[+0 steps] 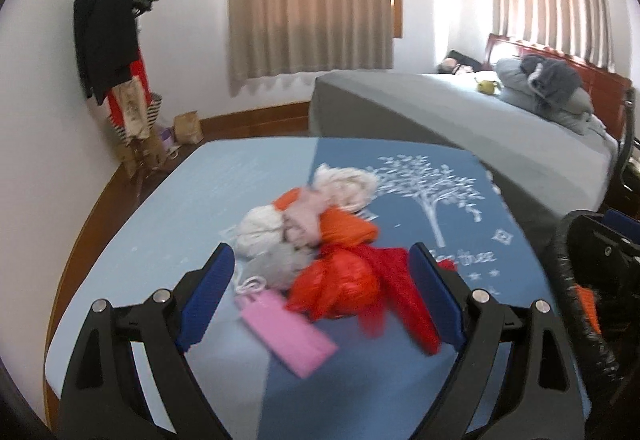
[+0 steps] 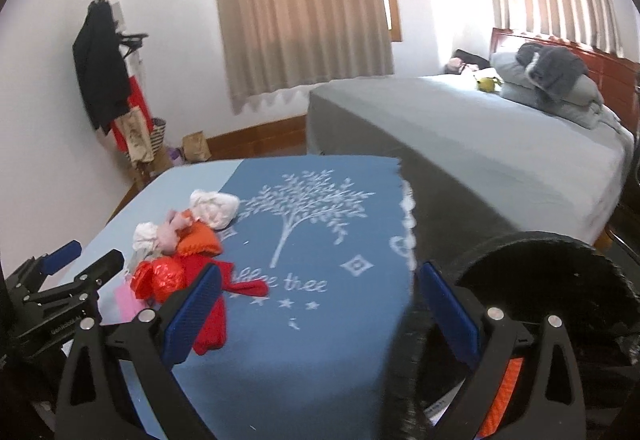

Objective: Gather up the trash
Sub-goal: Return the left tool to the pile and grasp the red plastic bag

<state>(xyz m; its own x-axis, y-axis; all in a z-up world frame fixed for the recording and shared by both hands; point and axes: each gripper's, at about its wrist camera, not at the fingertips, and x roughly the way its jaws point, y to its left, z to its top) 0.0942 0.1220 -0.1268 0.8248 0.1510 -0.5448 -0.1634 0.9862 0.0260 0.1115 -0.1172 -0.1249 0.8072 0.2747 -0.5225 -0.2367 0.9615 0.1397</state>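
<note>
Glossy crinkled red plastic bag [image 1: 336, 288]

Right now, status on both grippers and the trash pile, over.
Left gripper open, aimed at trash pile on blue cloth. Right gripper open, empty, beside black bin. Nothing in the way.

Bare blue cloth [image 2: 320, 340] lay open right of the trash pile [image 1: 320, 252]; a black bin [image 2: 560, 280] and grey bed [image 2: 460, 128] bounded the right side.
</note>
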